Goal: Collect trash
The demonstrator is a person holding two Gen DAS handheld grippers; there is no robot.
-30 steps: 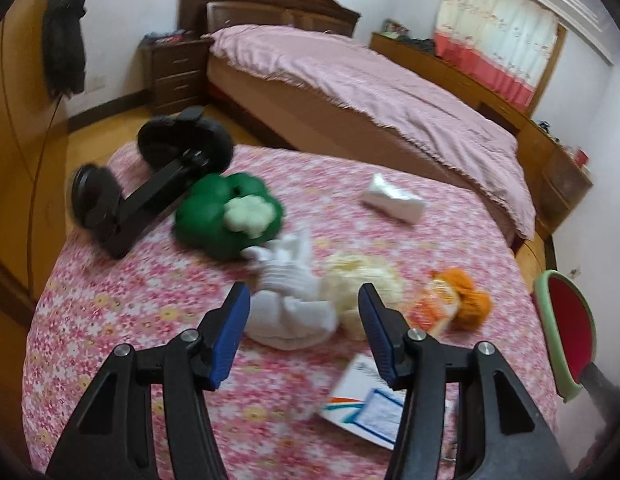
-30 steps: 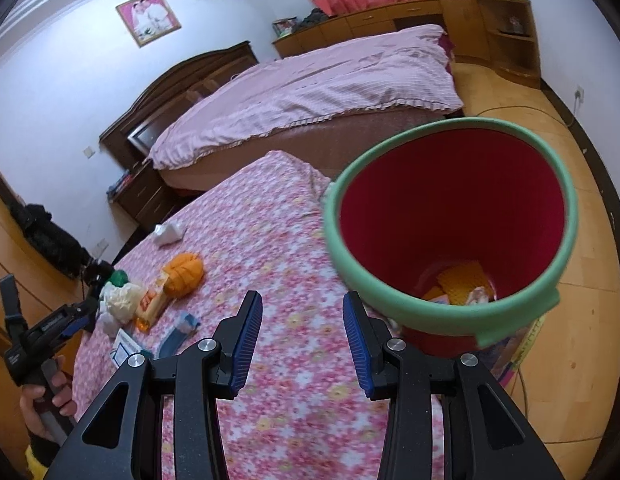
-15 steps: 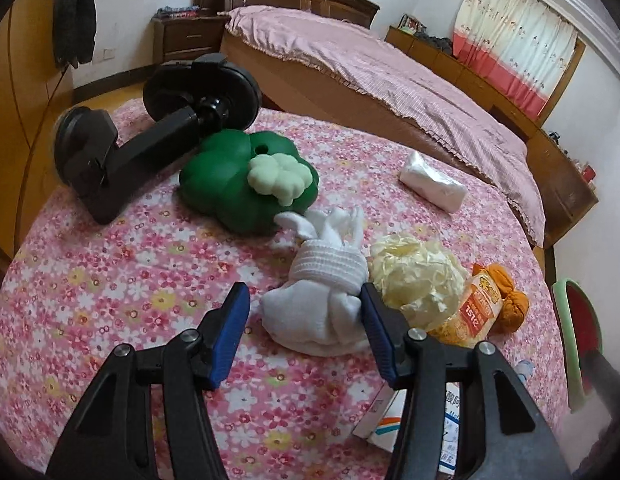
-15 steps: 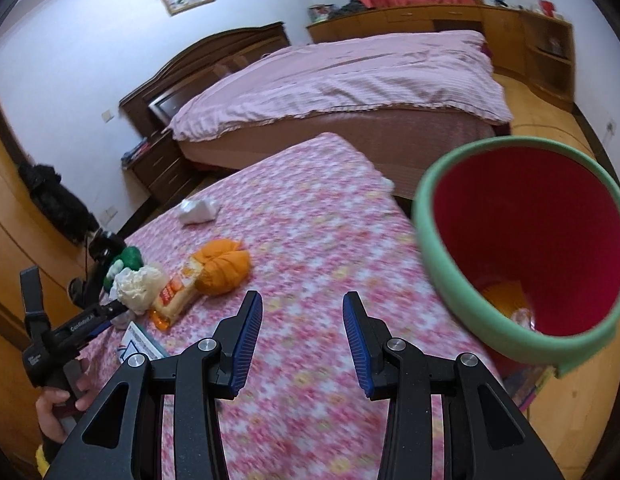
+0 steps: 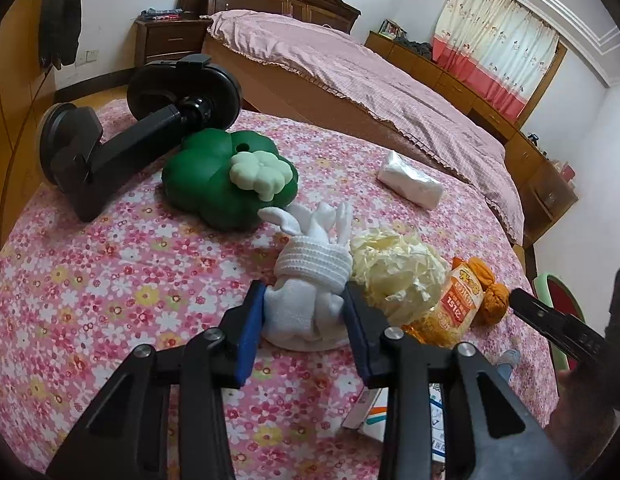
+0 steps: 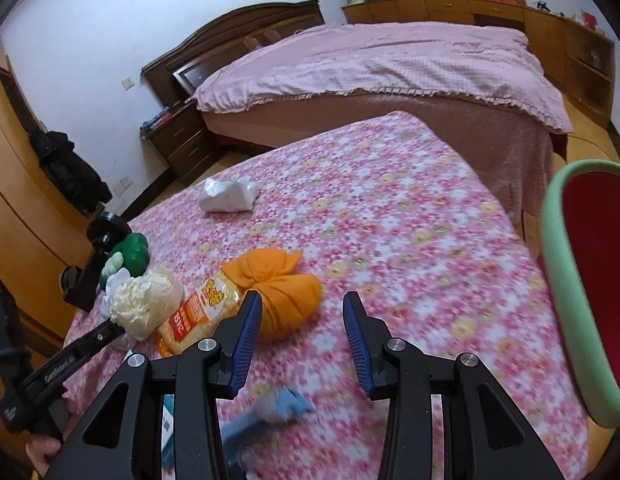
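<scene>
The white glove bundle (image 5: 306,304), rolled and cuffed with a ribbed band, lies between the closing jaws of the left claw (image 5: 304,320). Just right of that claw sits a crumpled yellow paper ball (image 5: 398,272), touching a yellow snack packet (image 5: 450,308). The red bin (image 6: 586,280), green-rimmed, stands right of the right claw (image 6: 298,334).

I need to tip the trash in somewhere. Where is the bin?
In the right wrist view the red bin with a green rim stands at the right edge, just off the flowered table, to the right of the orange cloth bundle.
</scene>
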